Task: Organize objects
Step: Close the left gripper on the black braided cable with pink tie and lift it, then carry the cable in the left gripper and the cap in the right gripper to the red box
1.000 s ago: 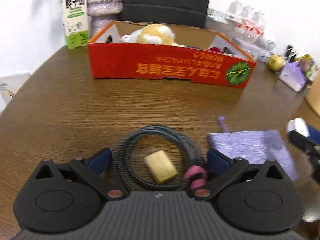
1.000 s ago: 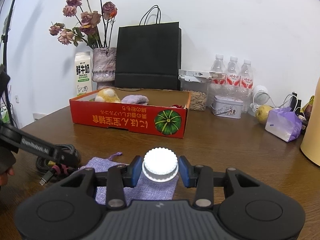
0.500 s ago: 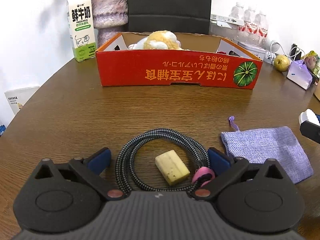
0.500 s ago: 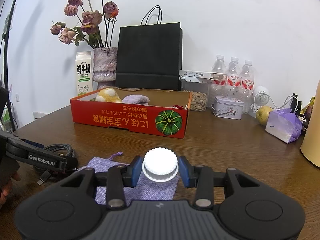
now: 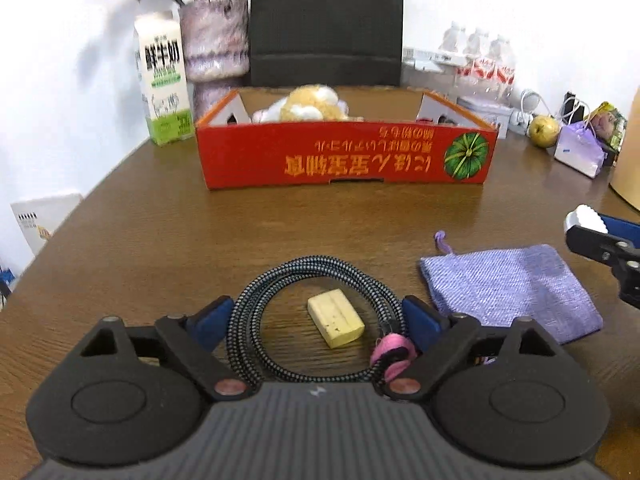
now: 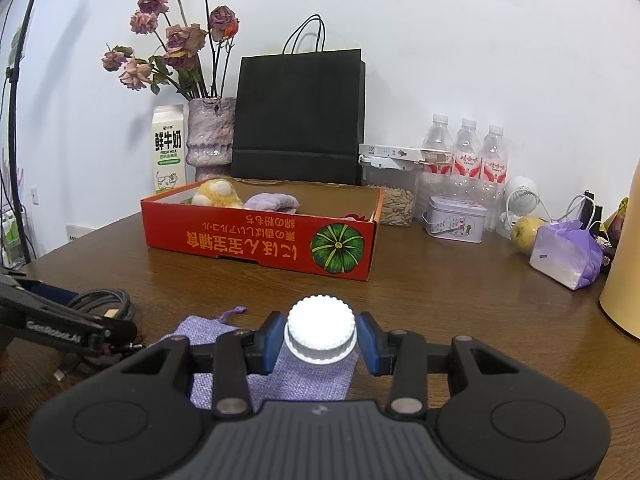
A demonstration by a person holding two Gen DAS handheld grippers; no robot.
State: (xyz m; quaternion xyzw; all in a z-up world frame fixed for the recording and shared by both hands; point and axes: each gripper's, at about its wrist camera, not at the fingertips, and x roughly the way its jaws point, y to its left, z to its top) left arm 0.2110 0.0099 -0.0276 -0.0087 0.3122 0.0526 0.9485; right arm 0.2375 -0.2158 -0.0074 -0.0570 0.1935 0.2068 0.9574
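Left wrist view shows the red box [image 5: 346, 156] at upper centre already holding a yellow plush toy [image 5: 308, 107], and the right wrist view adds a purple cloth [image 6: 272, 201] inside, so some sorting looks done. Left on the desk [image 5: 168, 248] are the coiled cable [image 5: 256, 328], the yellow eraser [image 5: 335, 318] inside it and the purple pouch [image 5: 508, 288] at lower right. With jaws just closing in, the left tool [image 5: 316, 318] straddles the cable without pinching it yet, and the right tool [image 6: 320, 338] clenches a white cap [image 6: 320, 334] above the pouch, apparently waiting its turn.
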